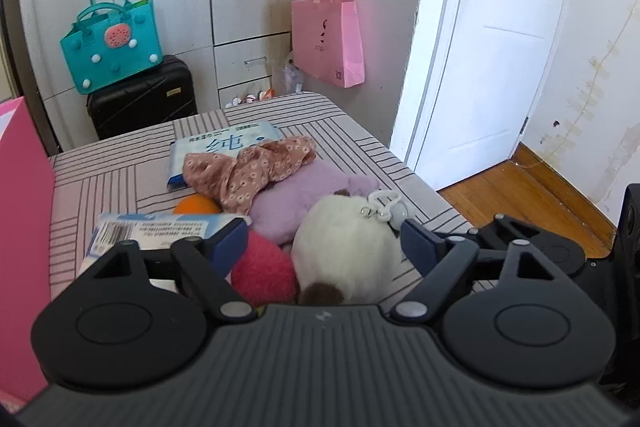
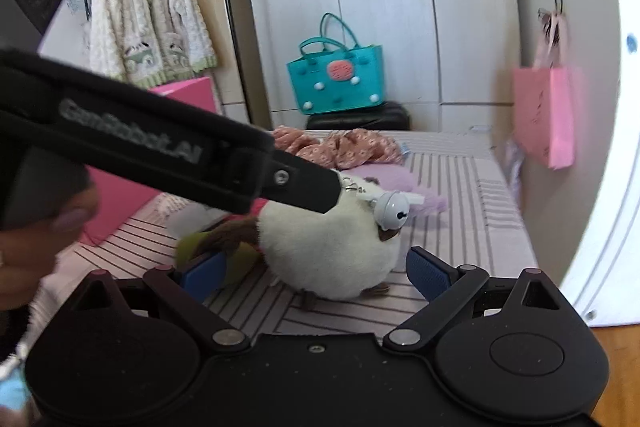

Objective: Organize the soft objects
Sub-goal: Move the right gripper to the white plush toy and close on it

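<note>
A round white plush (image 1: 344, 247) with brown patches and a bell keyring (image 1: 384, 211) lies on the striped bed (image 1: 104, 183). My left gripper (image 1: 324, 243) straddles it with jaws wide, and a red-pink plush (image 1: 264, 271) lies against the left pad. I cannot see the pads pressing. Behind lie a lilac plush (image 1: 296, 203), a floral cloth (image 1: 256, 167) and an orange ball (image 1: 196, 205). In the right wrist view my right gripper (image 2: 316, 275) is open, with the white plush (image 2: 332, 255) just beyond its tips. The left gripper's finger (image 2: 312, 183) reaches over the plush's top.
Two wipe packs (image 1: 224, 147) (image 1: 152, 231) lie on the bed. A pink box (image 1: 20, 227) stands at the bed's left. Beyond are a teal bag (image 1: 112, 43) on a black suitcase (image 1: 144, 99), a hanging pink bag (image 1: 328, 39), a white door (image 1: 492, 39) and a wooden floor (image 1: 520, 199).
</note>
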A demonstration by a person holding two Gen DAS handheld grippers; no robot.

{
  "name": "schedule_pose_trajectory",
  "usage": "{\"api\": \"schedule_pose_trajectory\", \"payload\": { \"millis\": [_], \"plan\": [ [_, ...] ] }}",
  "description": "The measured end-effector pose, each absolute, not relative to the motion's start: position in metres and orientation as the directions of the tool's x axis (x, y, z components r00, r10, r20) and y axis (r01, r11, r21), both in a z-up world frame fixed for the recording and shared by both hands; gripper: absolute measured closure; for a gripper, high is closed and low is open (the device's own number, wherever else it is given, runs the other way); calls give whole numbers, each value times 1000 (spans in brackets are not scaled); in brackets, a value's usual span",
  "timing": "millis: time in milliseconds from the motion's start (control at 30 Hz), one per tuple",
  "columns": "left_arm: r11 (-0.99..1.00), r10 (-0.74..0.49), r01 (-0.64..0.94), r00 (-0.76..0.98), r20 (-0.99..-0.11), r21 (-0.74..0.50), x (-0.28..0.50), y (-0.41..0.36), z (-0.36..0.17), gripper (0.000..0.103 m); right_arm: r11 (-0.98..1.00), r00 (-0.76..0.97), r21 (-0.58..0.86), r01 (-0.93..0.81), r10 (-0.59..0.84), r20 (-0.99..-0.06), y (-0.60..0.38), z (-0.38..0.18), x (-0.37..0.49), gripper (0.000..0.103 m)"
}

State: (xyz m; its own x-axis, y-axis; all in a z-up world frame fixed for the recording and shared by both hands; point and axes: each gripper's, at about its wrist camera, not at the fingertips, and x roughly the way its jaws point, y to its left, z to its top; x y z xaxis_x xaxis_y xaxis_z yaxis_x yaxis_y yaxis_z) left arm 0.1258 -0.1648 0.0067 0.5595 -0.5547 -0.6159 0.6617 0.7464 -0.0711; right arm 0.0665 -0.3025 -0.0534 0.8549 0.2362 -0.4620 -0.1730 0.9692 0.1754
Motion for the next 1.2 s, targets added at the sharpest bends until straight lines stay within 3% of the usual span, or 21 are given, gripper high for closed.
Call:
{"api": "schedule_pose_trajectory", "payload": {
  "millis": [133,167,267,467,567,700,1200],
  "plan": [
    [722,-564,686,507,-652,-91,134,-174,-1,36,955,839,247,-165,268,-475,-315,-56,72,6],
    [716,-566,691,493,-661,-99,135,-176,-2,37,955,832,248,-162,268,-487,-316,-56,74,11],
    [768,-500,639,555,-665,-44,135,-184,-3,37,957,814,228,-177,273,-512,-312,-57,78,15],
    [766,-490,639,506,-710,-73,138,-189,-9,35,963,820,214,-163,253,-513,-312,-60,86,16],
    [772,-498,625,481,-722,-116,141,-188,-13,36,966,827,196,-171,249,-504,-312,-61,86,27],
    [765,-504,636,488,-713,-105,134,-190,-9,47,961,830,223,-165,258,-495,-314,-59,84,32],
    [719,-566,683,463,-683,-132,123,-158,33,53,963,820,110,-246,267,-506,-294,-9,70,34]
  ]
}}
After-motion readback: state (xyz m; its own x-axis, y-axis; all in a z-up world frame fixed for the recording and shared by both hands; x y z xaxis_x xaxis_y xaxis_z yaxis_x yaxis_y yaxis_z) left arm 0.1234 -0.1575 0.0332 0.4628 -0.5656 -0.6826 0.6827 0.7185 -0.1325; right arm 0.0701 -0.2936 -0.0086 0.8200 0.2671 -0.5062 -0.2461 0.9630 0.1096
